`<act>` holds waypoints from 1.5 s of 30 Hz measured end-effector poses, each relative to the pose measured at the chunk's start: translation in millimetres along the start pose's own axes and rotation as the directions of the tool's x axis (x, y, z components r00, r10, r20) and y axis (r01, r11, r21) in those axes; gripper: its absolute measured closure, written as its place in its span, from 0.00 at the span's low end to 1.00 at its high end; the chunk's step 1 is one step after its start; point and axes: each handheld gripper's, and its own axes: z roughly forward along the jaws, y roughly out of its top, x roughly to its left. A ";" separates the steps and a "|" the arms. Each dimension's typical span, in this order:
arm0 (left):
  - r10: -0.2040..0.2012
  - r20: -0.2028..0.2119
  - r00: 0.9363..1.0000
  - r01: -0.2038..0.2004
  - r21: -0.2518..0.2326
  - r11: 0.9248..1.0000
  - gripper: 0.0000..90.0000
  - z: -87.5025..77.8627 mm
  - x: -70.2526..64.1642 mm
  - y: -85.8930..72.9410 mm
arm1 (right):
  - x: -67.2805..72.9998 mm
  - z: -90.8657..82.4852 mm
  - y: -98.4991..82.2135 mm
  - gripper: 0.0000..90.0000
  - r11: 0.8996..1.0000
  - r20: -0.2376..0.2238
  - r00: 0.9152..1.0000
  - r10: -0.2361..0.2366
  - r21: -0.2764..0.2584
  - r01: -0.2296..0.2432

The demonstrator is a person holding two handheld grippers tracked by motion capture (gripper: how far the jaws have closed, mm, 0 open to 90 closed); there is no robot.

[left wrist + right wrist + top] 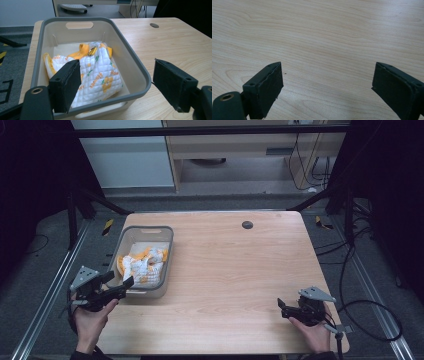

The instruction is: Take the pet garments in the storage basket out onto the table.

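Note:
A grey plastic bin (169,249) (140,75) stands on the left part of the wooden table. Inside it lies a crumpled white quilted cloth with yellow flowers and yellow trim (142,264) (100,75). My left gripper (122,285) (117,87) is open, held at the bin's near rim with its jaws wide apart, one over the bin and one outside it. My right gripper (281,307) (328,87) is open above bare wood near the table's front right corner, with nothing between its jaws.
A small round dark cap (247,224) (154,25) sits in the tabletop near the far edge. Cables (370,320) trail on the floor to the right. A black frame bar (210,131) crosses above the far side.

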 end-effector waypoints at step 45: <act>0.091 -0.052 0.994 -0.082 0.162 0.983 0.24 59.0 8.9 63.4 | 0.5 0.6 -0.5 0.11 1.000 -0.008 1.000 -0.004 0.008 0.004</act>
